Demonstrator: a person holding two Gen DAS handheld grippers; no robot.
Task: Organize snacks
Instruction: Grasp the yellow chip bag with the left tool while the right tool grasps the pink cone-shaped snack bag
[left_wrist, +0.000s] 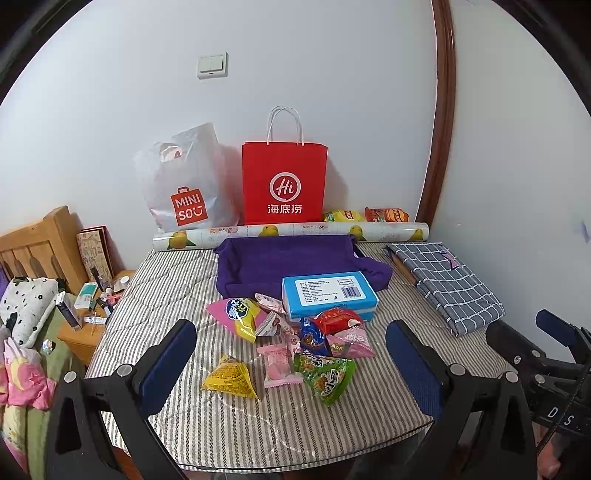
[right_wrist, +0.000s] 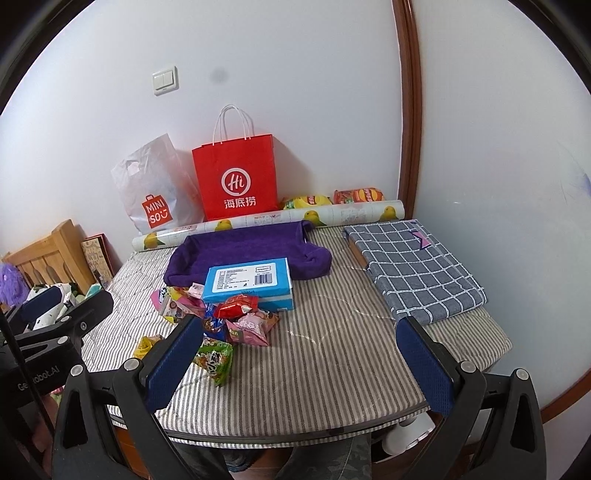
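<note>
While both tongs hang released and empty over the striped worktop (left_wrist: 177, 424), the left tongs (left_wrist: 291, 365) frame the snack pile (left_wrist: 295, 350). The blue box (left_wrist: 328, 295) sits at the pile's one o'clock, touching it. The right tongs (right_wrist: 301, 360) have the pile at ten o'clock.

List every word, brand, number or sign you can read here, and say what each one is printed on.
"MINISO" on the white plastic bag.
"Hi" and "海底捞" on the red paper bag.
"DS" on the right gripper, seen at the left camera's edge.
"Ge...obot.AI", partly hidden, on the left gripper, seen from the right camera.
Blue box: label text and barcode too small to read.
Snack packets: print too blurred to read.
</note>
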